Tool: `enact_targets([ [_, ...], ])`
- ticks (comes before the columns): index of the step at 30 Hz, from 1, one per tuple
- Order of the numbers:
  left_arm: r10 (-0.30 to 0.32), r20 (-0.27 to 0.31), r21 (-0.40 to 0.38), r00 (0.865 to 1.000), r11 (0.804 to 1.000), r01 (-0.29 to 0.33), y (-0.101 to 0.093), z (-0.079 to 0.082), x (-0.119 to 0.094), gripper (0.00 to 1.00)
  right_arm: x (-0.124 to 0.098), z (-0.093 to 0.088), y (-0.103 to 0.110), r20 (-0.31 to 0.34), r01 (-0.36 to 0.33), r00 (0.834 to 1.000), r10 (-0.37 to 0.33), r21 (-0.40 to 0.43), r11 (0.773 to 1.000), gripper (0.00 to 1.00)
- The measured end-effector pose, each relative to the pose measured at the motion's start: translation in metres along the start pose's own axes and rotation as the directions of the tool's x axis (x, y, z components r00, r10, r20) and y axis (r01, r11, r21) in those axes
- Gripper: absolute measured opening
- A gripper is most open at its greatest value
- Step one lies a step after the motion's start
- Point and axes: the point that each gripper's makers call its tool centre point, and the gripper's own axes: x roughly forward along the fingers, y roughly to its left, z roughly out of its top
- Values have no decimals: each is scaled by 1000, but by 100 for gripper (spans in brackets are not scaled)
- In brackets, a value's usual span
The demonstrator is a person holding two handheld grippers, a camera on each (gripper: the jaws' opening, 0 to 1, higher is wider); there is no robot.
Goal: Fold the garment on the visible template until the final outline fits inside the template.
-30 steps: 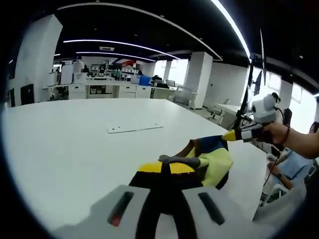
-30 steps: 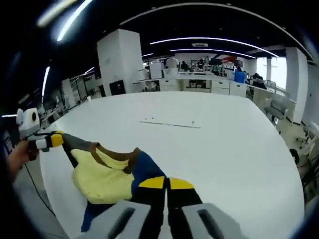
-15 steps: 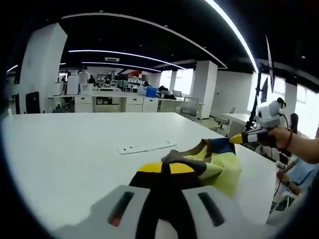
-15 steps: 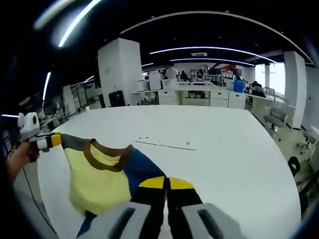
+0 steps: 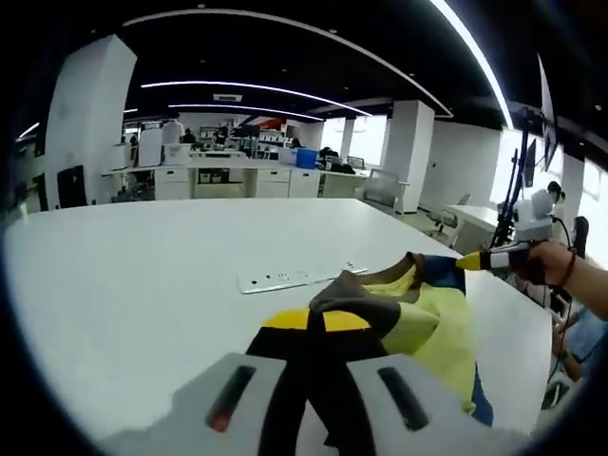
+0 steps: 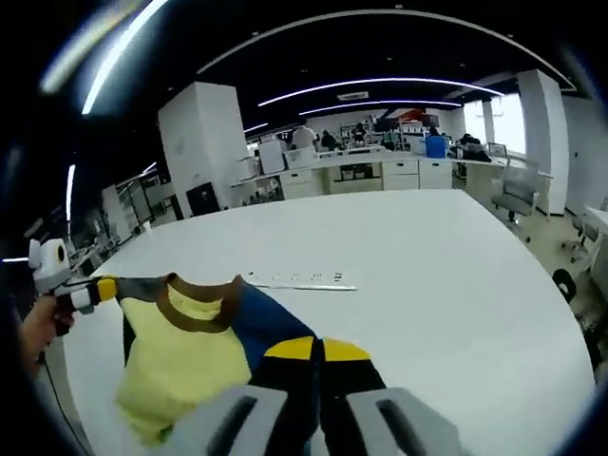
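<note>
The white table (image 6: 446, 256) carries a thin white strip (image 6: 299, 281) mid-surface. Over its near edge hangs the shirt (image 6: 185, 347), collar up, stretched sideways between the left gripper (image 5: 315, 323) and right gripper (image 6: 315, 350), both pinching it.

I see the garment (image 6: 190, 356) mostly pale yellow, with a brown collar band and navy blue at the shoulder and sleeve; near the left gripper (image 6: 103, 289) the sleeve end looks grey. In my left gripper view the same garment (image 5: 427, 328) shows yellow-green, with a grey-brown band next to my jaws and a blue patch toward the right gripper (image 5: 472, 261). My grippers' bodies are light grey, the jaws black with yellow tips; the left gripper (image 5: 318, 323) carries a small red mark on its left side. The right gripper (image 6: 318, 351) has the same yellow over black. The table (image 6: 446, 275) is plain white, and the template (image 5: 299, 276) on it is white too.
</note>
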Motion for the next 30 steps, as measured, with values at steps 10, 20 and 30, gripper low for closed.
enact_targets([
  [10,79,-123,80,989,994,-70,22,-38,50,0,44,-24,-22,-66,52,997,-49,45,998,0],
  [20,108,-219,117,970,990,-84,44,-74,87,0,84,-46,-40,-120,85,990,-78,54,995,0],
  [30,130,-267,79,955,991,-112,56,-96,99,0,96,-60,-48,-161,119,980,-116,11,993,0],
])
